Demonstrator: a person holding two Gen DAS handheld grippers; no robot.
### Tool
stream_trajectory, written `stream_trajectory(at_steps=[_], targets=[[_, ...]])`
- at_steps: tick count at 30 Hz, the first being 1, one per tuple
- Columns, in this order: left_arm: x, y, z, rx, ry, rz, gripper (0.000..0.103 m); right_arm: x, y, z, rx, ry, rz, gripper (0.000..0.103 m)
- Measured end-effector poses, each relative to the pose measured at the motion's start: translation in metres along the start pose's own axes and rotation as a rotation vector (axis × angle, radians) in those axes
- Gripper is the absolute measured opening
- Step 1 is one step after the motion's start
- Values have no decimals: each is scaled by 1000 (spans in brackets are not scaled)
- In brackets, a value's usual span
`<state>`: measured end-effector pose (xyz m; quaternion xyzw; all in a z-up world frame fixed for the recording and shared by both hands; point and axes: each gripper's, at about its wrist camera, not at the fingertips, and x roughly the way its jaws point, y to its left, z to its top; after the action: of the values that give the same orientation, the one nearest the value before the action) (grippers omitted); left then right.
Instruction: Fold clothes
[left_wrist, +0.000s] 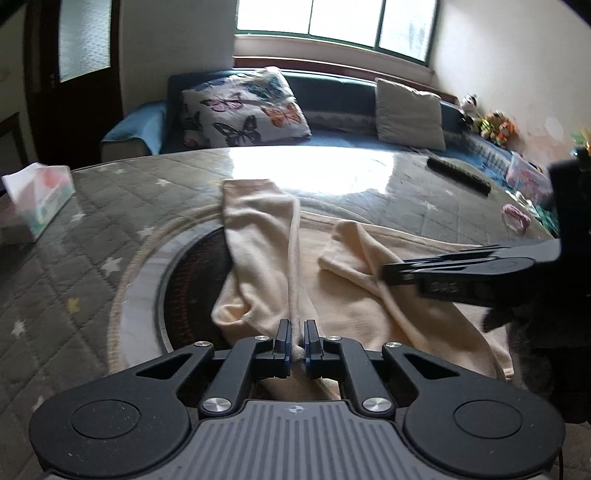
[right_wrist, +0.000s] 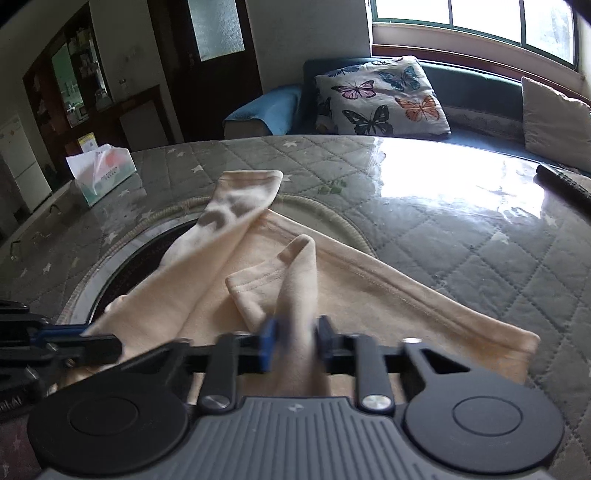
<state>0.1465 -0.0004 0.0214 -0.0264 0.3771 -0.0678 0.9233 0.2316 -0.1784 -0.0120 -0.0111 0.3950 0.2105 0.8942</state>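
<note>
Both the left gripper (left_wrist: 297, 341) and, seemingly, the right gripper (right_wrist: 295, 341) pinch the cream garment (right_wrist: 354, 295).

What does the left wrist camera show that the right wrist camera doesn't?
Only the left wrist view shows colourful stuffed toys on the sofa's far end and a pink item at the table's edge. Only the right wrist view shows a dark wooden cabinet. Both show the cream fabric garment, the tissue box and the butterfly-print cushion.

Pale peach garment (right_wrist: 332, 295) on grey quilted desk (right_wrist: 461, 251) with little white stars. Black tools with blue pads (right_wrist: 267, 345). White cushion (left_wrist: 245, 107) covered in purple, orange, blue butterflies.
</note>
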Motion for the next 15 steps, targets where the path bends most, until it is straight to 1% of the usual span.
stream_trajectory(at_steps=[1,4,8,12,15], targets=[[-5,3,-2,-9,-5,10,7,-5,0,-1,0,-6,-7,8],[-17,11,-8,-32,-21,37,7,-23,-3,-5,4,-35,-25,5],[-34,23,-17,-71,-32,68,7,-51,-10,-12,23,-81,-53,4],[-53,32,-31,-102,-46,80,7,-86,-20,-22,57,-132,-86,4],[-67,39,-43,-121,-50,91,7,-117,-27,-37,67,-174,-129,4]])
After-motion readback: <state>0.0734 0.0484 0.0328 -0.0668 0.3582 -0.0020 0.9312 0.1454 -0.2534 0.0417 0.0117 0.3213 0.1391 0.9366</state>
